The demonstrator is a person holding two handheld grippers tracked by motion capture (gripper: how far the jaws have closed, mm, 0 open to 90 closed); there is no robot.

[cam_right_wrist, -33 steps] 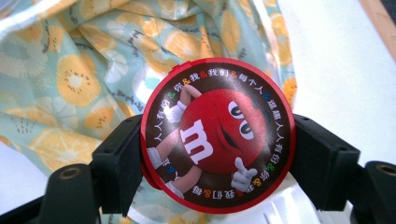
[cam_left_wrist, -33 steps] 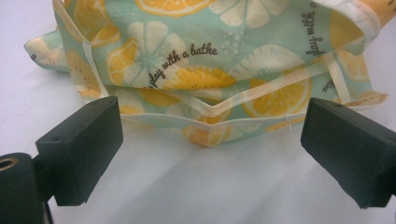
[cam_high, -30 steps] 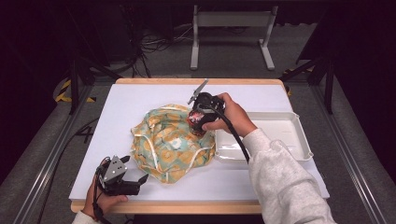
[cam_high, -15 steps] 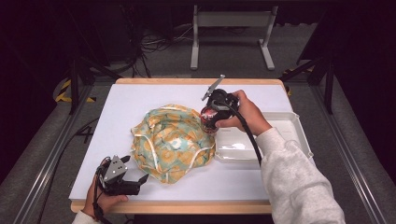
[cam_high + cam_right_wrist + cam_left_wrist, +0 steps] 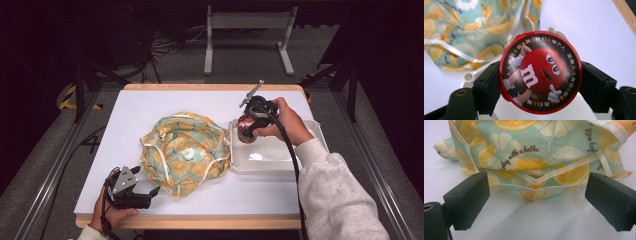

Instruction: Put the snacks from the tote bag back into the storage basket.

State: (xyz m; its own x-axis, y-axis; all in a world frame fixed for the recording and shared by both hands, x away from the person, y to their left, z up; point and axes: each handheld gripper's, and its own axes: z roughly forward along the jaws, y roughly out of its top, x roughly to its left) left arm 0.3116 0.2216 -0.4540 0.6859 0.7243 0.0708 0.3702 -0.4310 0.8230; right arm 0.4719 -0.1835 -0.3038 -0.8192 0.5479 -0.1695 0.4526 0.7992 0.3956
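A round red candy tub (image 5: 540, 76) with a cartoon lid is clamped between the black jaws of my right gripper (image 5: 540, 85). In the high view that tub (image 5: 246, 128) hangs over the left end of a white tray (image 5: 310, 159), held by my right gripper (image 5: 250, 125). A lemon-print fabric bag (image 5: 182, 150) lies crumpled in the middle of the white table. Near the table's front left edge my left gripper (image 5: 152, 192) stands open, pointing at the bag's hem (image 5: 534, 182), with nothing between its jaws (image 5: 536, 200).
The white tray has a bright glare patch (image 5: 256, 156) on its floor and sits right of the bag, touching its edge. The wooden table border (image 5: 210, 221) runs along the front. Dark floor, cables and a metal stand (image 5: 247, 22) lie beyond the table.
My right gripper carried the red tub to the right, from above the bag to above the tray's left end. The left gripper stayed put.
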